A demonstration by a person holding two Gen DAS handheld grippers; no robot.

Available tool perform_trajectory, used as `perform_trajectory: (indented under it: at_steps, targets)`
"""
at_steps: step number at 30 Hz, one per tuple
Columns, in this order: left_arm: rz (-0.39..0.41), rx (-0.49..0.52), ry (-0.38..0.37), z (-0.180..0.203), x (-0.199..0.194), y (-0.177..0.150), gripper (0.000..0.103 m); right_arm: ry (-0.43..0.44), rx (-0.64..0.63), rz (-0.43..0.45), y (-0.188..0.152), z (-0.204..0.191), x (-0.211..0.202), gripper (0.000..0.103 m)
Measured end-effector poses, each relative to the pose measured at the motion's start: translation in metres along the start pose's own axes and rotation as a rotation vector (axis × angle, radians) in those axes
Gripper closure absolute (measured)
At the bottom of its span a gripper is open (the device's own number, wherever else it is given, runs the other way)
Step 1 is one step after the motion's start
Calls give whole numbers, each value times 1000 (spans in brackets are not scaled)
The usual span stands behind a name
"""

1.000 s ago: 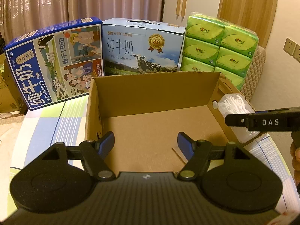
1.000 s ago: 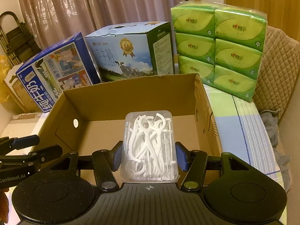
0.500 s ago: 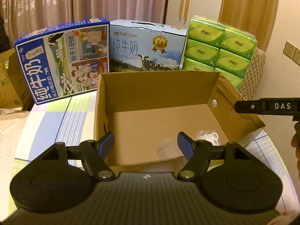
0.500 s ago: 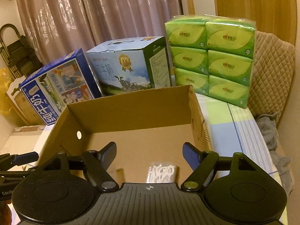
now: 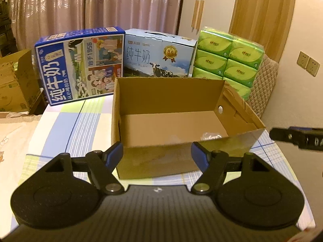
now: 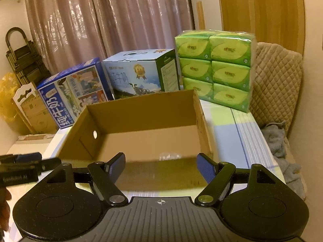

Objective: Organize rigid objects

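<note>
Floss-pick case [image 5: 211, 136] lying beyond both spread, empty grippers [image 5: 157, 153] [image 6: 160, 164]; looking light, stiff, slippery; gripping across long sides probably best.

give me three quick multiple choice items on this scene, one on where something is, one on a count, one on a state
1. Where is the clear floss-pick pack?
A. inside the cardboard box
B. on the striped cloth
C. on the tissue packs

2. How many green tissue packs face the right wrist view?
A. four
B. six
C. nine

3. How is the right hand-held gripper?
A. shut on the pack
B. open, holding nothing
C. shut on the box wall

Answers:
1. A, the pack lies on the box floor by the near wall.
2. B, two columns of three.
3. B, its jaws have just been opening and nothing is between them.
</note>
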State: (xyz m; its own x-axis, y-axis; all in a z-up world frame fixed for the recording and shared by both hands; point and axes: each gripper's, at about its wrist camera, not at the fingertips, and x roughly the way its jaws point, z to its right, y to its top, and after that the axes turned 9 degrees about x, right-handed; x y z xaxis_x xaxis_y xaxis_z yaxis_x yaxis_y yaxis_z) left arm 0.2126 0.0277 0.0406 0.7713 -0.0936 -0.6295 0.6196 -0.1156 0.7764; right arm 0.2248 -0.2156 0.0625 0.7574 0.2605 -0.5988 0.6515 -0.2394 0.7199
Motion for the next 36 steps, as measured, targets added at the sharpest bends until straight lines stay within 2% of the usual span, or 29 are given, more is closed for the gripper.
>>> perform_trajectory:
  at_steps: [14, 21, 29, 36]
  targets:
    - [2, -9, 18, 21, -62, -74, 33, -38, -67, 3, -95, 1, -68, 28]
    - [-18, -21, 18, 33, -75, -106, 33, -50, -18, -20, -134, 12, -83, 28]
    - [-41, -1, 11, 45, -76, -124, 33, -59, 13, -63, -161, 21, -83, 28]
    - [-58, 48, 3, 57, -64, -129, 33, -55, 17, -85, -167, 26, -74, 28]
